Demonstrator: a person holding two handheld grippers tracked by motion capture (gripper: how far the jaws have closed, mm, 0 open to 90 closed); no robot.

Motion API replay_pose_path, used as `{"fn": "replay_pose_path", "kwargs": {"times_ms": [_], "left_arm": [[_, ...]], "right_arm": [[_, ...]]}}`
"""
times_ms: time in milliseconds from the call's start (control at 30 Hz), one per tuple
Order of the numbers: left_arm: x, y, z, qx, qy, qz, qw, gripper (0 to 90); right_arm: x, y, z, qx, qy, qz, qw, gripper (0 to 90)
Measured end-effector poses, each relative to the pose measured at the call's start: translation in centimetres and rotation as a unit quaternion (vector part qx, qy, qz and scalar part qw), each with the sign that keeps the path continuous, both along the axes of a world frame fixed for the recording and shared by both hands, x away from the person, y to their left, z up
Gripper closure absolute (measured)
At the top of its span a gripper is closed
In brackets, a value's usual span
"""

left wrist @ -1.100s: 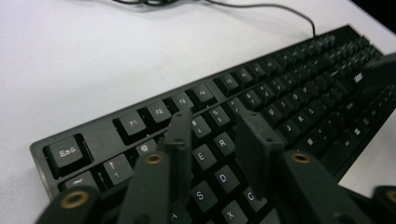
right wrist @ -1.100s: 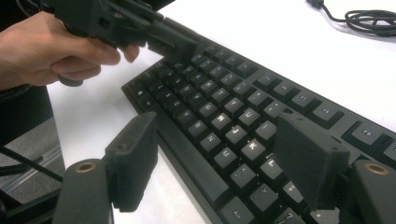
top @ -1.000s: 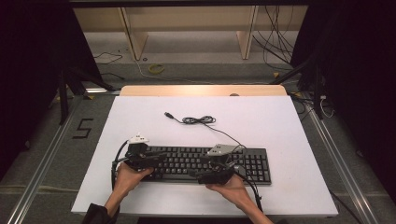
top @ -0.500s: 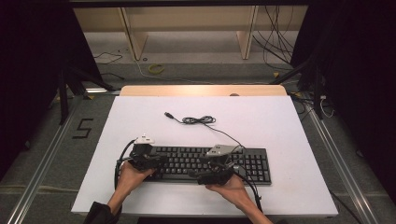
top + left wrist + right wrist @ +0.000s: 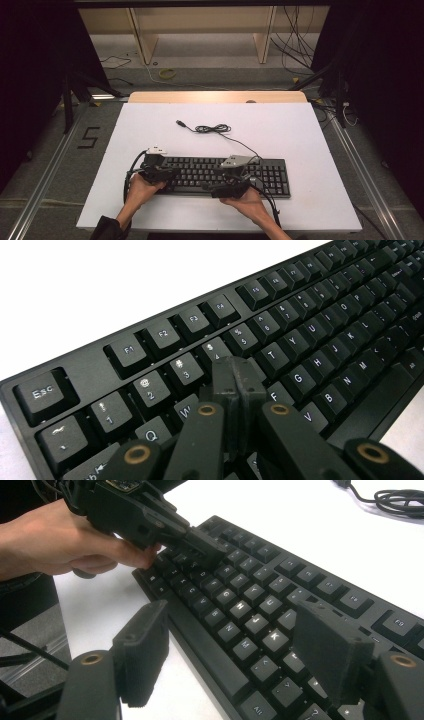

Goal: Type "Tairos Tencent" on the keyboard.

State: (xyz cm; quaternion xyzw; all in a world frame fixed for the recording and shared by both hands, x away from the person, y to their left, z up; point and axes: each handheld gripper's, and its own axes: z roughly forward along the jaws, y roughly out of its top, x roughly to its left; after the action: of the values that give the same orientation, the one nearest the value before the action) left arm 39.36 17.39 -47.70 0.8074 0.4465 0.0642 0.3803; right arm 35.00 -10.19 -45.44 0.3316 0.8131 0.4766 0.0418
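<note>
Left gripper (image 5: 235, 382) jaws newly closed over one keyboard (image 5: 300, 340), seemingly.

white table (image 5: 310, 135), wooden shelf (image 5: 200, 25), floor cables (image 5: 300, 45)

Looks like a lab or recording studio. White table (image 5: 300, 130) on a grey floor, flanked by metal rails (image 5: 45, 175) at 9 and 3 o'clock. Black curtains (image 5: 30, 75) on both sides. Loose cables (image 5: 295, 45) at 1 o'clock, plain wooden shelving (image 5: 200, 22) at 12, a taped "5" (image 5: 88, 137) at 9.
</note>
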Motion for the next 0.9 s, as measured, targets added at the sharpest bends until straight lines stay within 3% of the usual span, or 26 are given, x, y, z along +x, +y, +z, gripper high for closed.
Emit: {"fn": "replay_pose_path", "kwargs": {"times_ms": [133,367,467,900], "left_arm": [[-0.1,0.0,0.2,-0.006,-0.008,0.004,0.9999,89.2],[-0.7,0.8,1.6,-0.066,-0.023,0.006,0.9976,71.4],[-1.0,0.9,2.0,-0.079,-0.031,0.009,0.9963,64.2],[-1.5,1.5,2.4,-0.106,-0.042,0.017,0.9934,40.4]], "right_arm": [[0.0,0.0,0.0,-0.001,0.0,0.0,1.0,31.7],[0.0,0.2,-0.1,-0.002,-0.001,0.001,1.0,31.9],[0.0,0.2,0.0,-0.002,-0.002,0.0,1.0,32.0],[0.1,0.4,-0.1,-0.005,-0.001,-0.003,1.0,34.7]]}}
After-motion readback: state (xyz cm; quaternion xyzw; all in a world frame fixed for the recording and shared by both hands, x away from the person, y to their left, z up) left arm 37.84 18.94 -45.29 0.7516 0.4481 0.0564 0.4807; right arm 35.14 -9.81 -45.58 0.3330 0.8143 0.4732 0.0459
